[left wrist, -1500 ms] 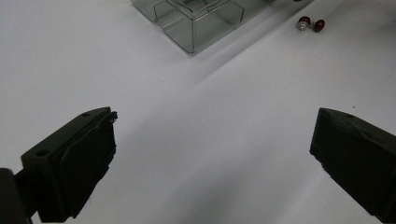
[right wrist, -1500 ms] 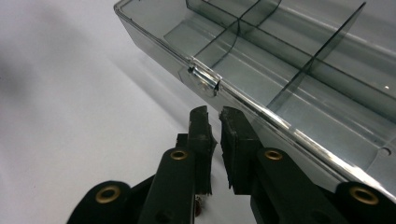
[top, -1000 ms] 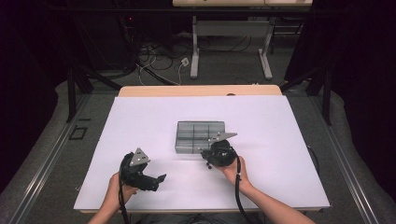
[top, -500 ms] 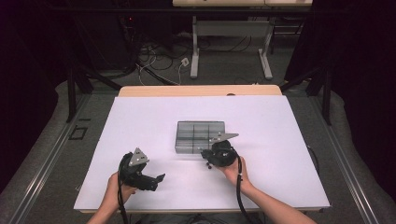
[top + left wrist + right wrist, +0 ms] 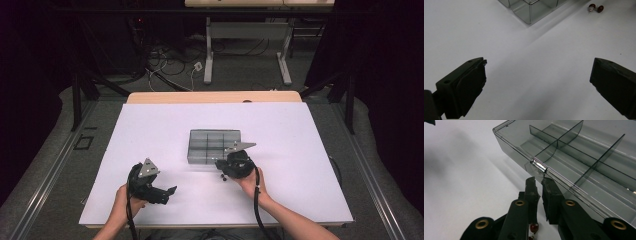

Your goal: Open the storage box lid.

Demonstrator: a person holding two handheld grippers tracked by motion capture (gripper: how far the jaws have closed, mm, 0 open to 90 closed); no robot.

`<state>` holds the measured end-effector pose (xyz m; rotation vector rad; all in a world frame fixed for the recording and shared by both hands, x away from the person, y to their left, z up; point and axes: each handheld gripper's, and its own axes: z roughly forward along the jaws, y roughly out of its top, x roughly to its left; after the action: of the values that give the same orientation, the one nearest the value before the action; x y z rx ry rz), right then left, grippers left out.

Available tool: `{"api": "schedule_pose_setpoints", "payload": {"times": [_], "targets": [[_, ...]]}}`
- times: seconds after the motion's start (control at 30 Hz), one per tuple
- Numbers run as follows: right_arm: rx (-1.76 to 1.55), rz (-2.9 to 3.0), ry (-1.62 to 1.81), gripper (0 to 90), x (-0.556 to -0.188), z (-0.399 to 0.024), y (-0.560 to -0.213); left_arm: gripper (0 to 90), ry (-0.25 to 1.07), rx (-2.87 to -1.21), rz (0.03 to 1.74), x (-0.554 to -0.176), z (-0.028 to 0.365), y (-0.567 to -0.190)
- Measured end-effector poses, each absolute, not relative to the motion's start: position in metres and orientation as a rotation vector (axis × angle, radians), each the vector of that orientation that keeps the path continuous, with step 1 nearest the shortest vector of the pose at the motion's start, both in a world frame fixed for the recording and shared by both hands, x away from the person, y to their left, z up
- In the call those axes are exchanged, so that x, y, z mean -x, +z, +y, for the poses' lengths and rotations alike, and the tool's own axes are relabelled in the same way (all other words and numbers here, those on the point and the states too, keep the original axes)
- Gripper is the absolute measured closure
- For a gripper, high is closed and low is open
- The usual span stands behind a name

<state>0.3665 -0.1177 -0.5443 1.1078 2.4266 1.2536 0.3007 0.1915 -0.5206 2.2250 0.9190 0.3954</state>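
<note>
A clear grey compartment box (image 5: pixel 214 146) (image 5: pixel 579 162) stands in the middle of the white table (image 5: pixel 150 130). My right gripper (image 5: pixel 221 163) (image 5: pixel 539 181) is shut, with only a thin slit between its jaws. Its tips sit at the clear latch tab (image 5: pixel 537 169) on the box's near wall; whether they pinch the tab I cannot tell. Two small red beads (image 5: pixel 596 8) (image 5: pixel 534 228) lie on the table just under this gripper. My left gripper (image 5: pixel 169 194) (image 5: pixel 539 62) rests low at the front left, jaws wide open and empty, pointing towards the box corner (image 5: pixel 530 11).
The table's wooden far edge (image 5: pixel 215 96) lies beyond the white sheet. Behind it are desk legs (image 5: pixel 207 55) and loose cables (image 5: pixel 170 57) on the floor. White surface stretches to the left, right and front of the box.
</note>
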Motion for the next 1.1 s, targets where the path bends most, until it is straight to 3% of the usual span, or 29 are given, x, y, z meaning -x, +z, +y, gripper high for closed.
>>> {"api": "schedule_pose_setpoints", "payload": {"times": [1.1], "targets": [[-1.099,2.444,1.230,82.5,-0.3660,-0.1149,-0.5486,0.3,0.392,-2.233,0.921,-0.3016,0.1893,-0.5220]]}}
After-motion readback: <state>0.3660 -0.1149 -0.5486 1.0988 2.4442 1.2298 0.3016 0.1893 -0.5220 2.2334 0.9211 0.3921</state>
